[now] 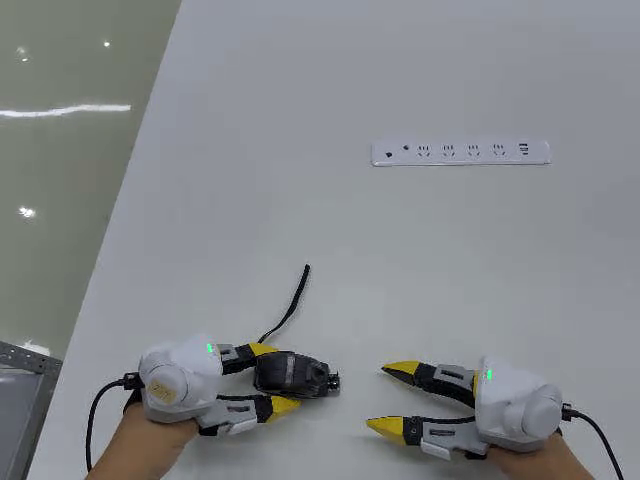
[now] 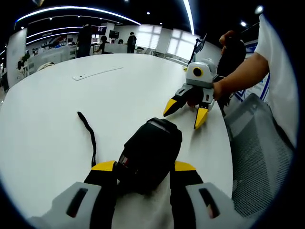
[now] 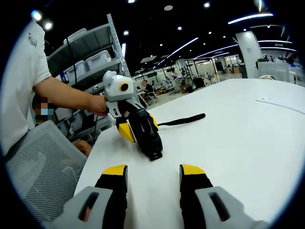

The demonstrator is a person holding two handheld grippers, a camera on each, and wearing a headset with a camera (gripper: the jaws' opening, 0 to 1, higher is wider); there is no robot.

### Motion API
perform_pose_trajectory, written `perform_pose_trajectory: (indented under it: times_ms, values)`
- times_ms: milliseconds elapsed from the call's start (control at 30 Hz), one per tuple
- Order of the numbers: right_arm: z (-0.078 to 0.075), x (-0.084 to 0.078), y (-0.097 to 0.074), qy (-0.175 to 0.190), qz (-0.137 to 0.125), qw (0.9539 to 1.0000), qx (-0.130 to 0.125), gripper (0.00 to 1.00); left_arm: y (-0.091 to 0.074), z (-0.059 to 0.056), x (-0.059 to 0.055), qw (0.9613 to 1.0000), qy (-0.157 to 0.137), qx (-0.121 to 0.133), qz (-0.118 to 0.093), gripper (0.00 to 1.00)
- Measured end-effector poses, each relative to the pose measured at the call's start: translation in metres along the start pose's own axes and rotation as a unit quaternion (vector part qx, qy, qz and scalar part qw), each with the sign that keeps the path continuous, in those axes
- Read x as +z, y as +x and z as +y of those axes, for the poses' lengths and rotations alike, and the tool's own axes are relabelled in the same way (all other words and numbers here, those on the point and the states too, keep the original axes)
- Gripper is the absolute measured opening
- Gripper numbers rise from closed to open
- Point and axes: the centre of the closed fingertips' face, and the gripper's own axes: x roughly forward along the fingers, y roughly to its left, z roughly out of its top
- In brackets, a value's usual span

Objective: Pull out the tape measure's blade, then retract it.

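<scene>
1. Near the front edge of the white surface, your left tongs are clamped on the black tape measure, its body between the yellow tips.
2. Its strap trails away across the surface.
3. Your right tongs sit near it, spread apart, holding nothing.
4. Farther back lies a power strip.

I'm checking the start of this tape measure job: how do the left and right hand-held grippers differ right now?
The white, yellow-tipped left hand-held gripper is shut on the black tape measure; the matching right hand-held gripper is open, holding nothing. In the head view the left points rightward, the right leftward. Both sit low over the white table.
</scene>
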Motion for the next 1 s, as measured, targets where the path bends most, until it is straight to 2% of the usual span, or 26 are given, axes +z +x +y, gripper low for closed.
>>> perform_pose_trajectory:
  times_ms: [567,1000]
  values:
    - [-0.002,-0.003,0.006,-0.001,0.0,1.0,0.003,0.43,0.001,0.001,-0.001,1.0,0.002,-0.003,0.002,0.38]
    - [0.001,-0.005,0.025,-0.051,0.013,0.9984,0.02,0.42,0.001,0.002,-0.002,0.9999,0.01,-0.006,0.005,0.37]
